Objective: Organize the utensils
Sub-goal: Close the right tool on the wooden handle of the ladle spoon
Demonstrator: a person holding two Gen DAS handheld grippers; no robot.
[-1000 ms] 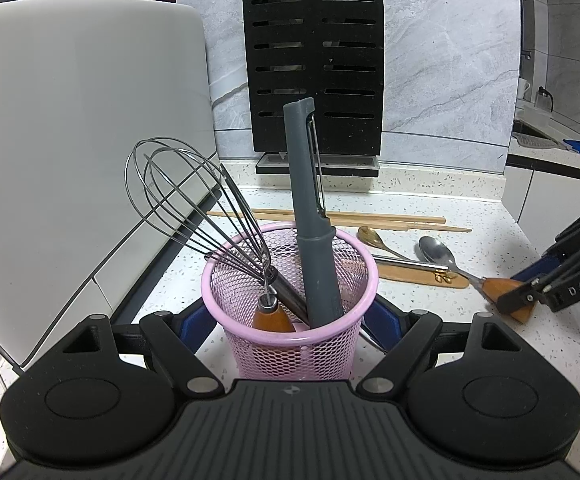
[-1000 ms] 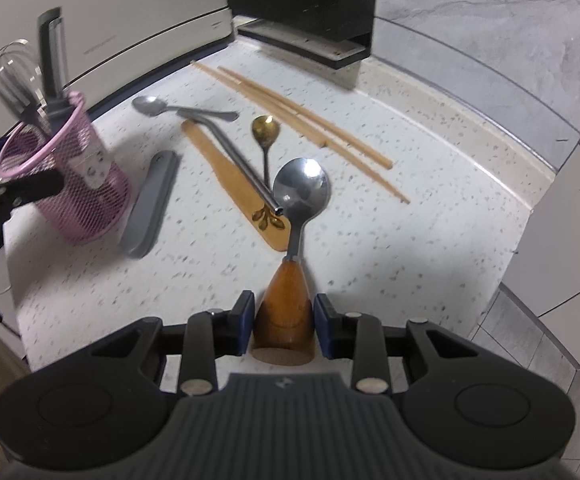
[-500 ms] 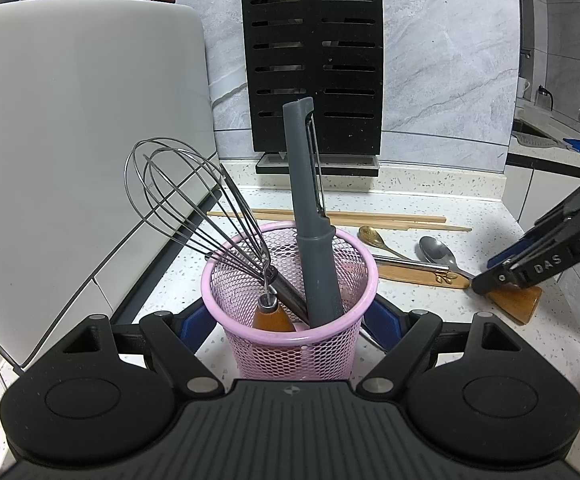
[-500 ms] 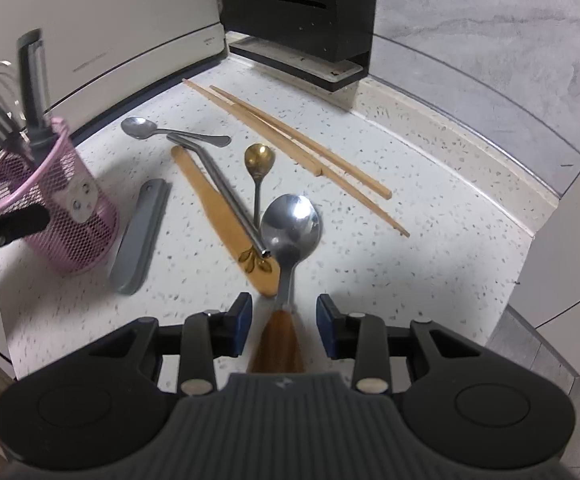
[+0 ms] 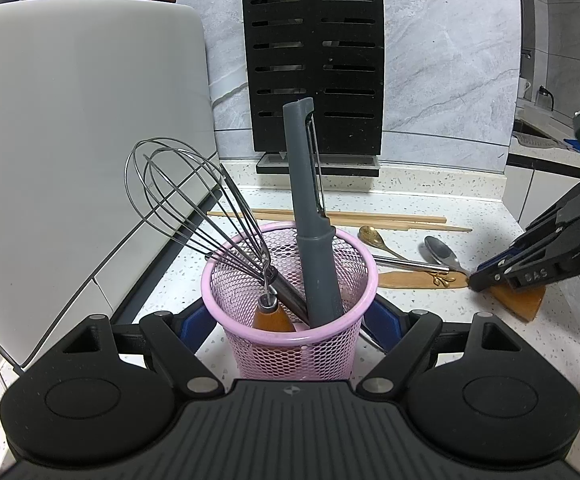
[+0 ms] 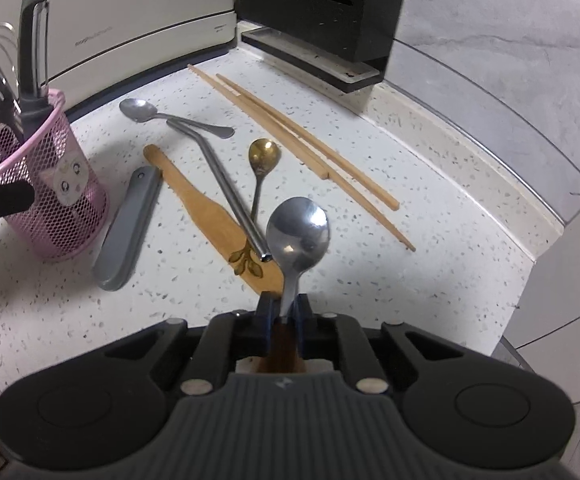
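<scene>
one spoon, the steel one with a wooden handle, is the thing in hand: its bowl lies low and centre in the right wrist view, its neck running down between the blue pads of the right tool. half a second earlier those pads stood apart on either side of the handle; the jaws have just been closing, and now they are pinched on the thin neck where steel meets wood, nearly together. the spoon's bowl looks to be on the tabletop or just above it, beside the end of the wooden spatula and the bent steel straw.

further out, toward the upper middle of the frame, lie a small gold spoon, a plain steel spoon and a pair of chopsticks; a grey case lies left of the spatula. at the left edge stands the pink mesh basket, already carrying a whisk and a grey peeler.

the left tool has not shifted over the last second: in its own view its blue pads sit either side of the basket's lower wall, seemingly steadying it, though actual pressing cannot be made out.

the grip appears made, so the likely next step is a lift and a carry left to the basket. the hold is narrow, so the spoon may swing.
</scene>
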